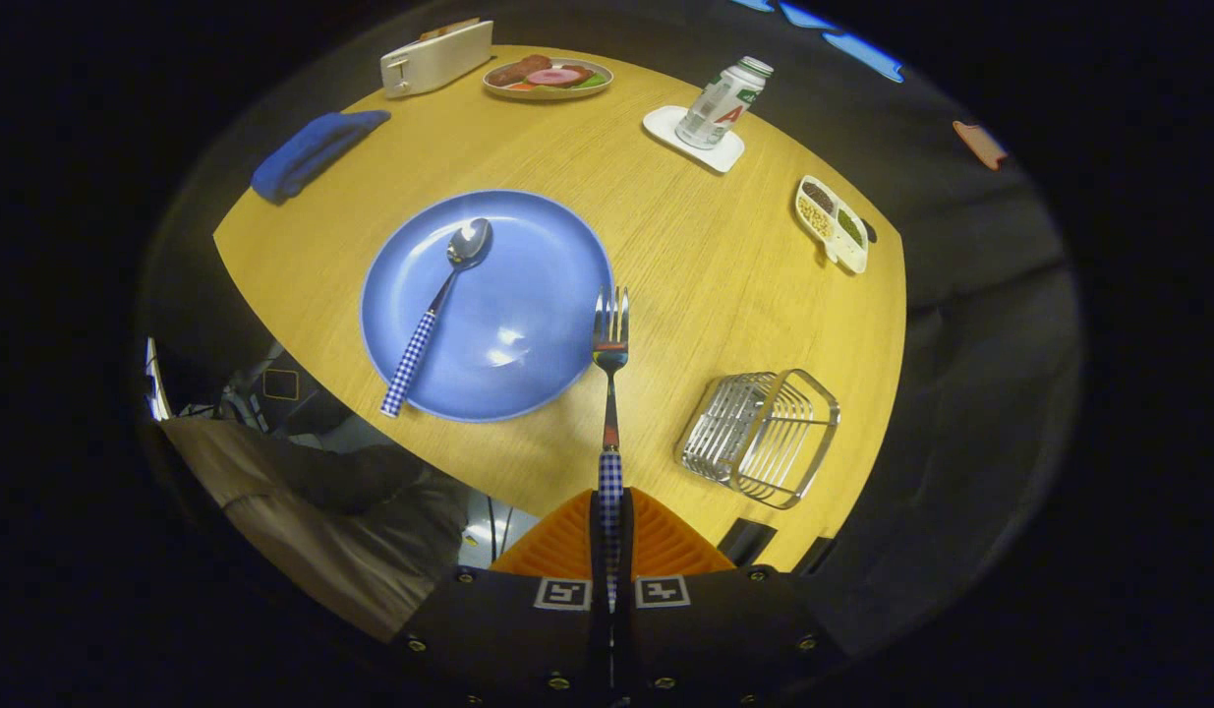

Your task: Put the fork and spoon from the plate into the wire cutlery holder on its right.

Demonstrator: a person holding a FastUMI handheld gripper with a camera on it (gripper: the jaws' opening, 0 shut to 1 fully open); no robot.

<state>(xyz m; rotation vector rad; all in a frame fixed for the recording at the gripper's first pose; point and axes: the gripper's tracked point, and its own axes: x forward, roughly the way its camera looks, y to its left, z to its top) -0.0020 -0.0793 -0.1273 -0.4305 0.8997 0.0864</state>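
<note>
I see orange ribbed fingers [611, 546] closed on the fork [609, 374], whose handle is blue-and-white check under a silver neck and tines. Spoon [436, 315]: same check handle, silver bowl. Plate [528, 324] plain blue with a paler rim. Wire cutlery holder [761, 437] shiny silver. Desk [705, 285] light yellow wood grain. Folded cloth [314, 152] deep blue. Toaster [436, 58] white. Bottle [722, 102] white with red and green print, on a white coaster [665, 128].

1. A light wooden tabletop [665, 246] with a fine straight grain and a curved near edge carries everything.
2. Black cloth wall [970, 295] drapes behind and beside it.
3. Overhead light glints off the glossy surfaces.
4. Dim floor clutter [272, 393] sits below the edge.
</note>
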